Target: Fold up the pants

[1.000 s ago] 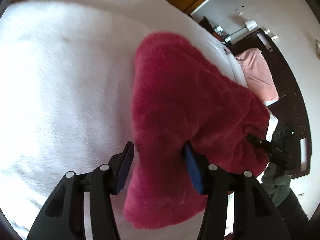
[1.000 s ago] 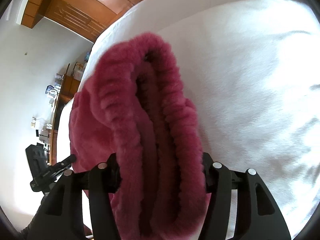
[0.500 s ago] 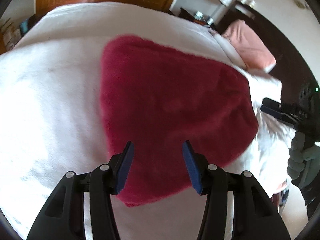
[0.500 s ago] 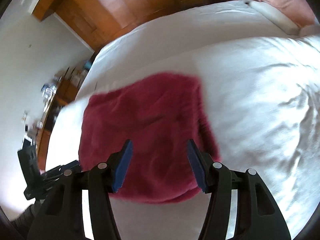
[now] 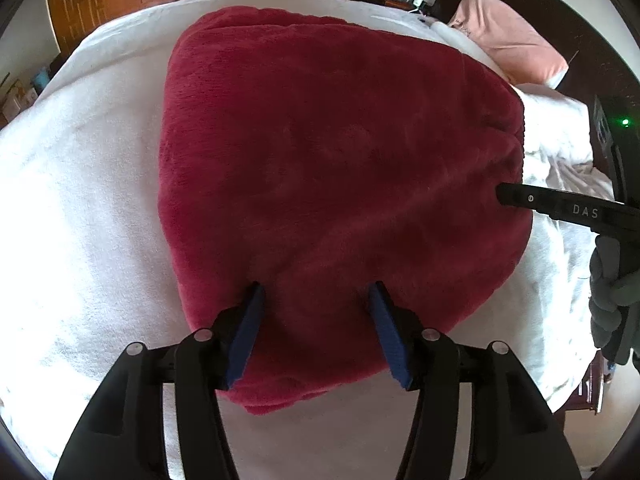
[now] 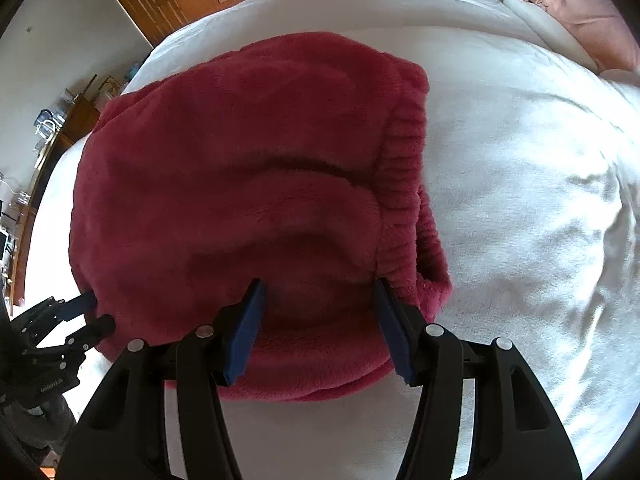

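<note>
Left wrist view: the red fleece pants (image 5: pixel 332 168) lie folded in a thick bundle on the white bed (image 5: pixel 80 184), with a pink pillow (image 5: pixel 508 36) beyond. The left gripper (image 5: pixel 316 312) stands partly open over the bundle's near edge, its jaws just widened, pinching nothing. The right gripper (image 6: pixel 318 308) is likewise parted above the pants by the ribbed waistband (image 6: pixel 404 184), holding nothing.

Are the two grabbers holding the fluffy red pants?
No. The left gripper and right gripper are both open above the red pants, holding nothing.
</note>
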{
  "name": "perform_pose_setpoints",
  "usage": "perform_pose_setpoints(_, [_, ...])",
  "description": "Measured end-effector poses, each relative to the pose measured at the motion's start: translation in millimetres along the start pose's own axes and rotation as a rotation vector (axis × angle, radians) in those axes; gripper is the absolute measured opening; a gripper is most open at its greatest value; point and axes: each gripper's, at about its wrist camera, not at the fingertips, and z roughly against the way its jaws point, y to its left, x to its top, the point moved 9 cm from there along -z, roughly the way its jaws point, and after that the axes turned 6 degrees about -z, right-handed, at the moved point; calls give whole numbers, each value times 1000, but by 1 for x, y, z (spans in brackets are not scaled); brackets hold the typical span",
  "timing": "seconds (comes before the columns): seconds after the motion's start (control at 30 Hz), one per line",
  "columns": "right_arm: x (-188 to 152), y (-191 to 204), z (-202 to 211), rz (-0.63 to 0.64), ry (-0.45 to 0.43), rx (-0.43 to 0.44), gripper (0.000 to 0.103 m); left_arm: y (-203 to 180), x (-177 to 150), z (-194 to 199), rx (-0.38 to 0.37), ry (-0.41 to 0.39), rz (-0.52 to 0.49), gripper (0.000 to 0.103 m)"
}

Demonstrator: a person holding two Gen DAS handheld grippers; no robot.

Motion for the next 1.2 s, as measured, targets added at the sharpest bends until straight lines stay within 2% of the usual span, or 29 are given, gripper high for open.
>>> perform_pose_setpoints(0.07, [-2,1,2,4,-2,-7,58,-5,0,1,9,8,1,64])
perform_pose_setpoints(0.13, [-2,6,7,14,-14,-10,58,-11,0,1,21,26,3,74])
perform_pose_setpoints(0.33, [-15,-3,56,10,-83,17,58,-25,10,16,58,7,15,75])
perform_pose_setpoints(0.43, [-25,-8,79,-19,-107,34,58,-36,23,31,84,-28,2,80])
perform_pose_setpoints(0.47, [-30,-20,92,-29,-113,39,58,-38,25,36,93,-39,-4,81])
perform_pose_setpoints(0.53, [-33,-21,104,-44,-129,48,64,-45,34,50,112,-72,-21,88])
perform_pose_setpoints(0.7, [-39,-13,145,-49,-192,78,73,-61,52,83,152,-153,-65,95])
perform_pose_setpoints(1.2, [-34,22,235,-14,-373,42,97,-71,89,173,210,-350,-47,98])
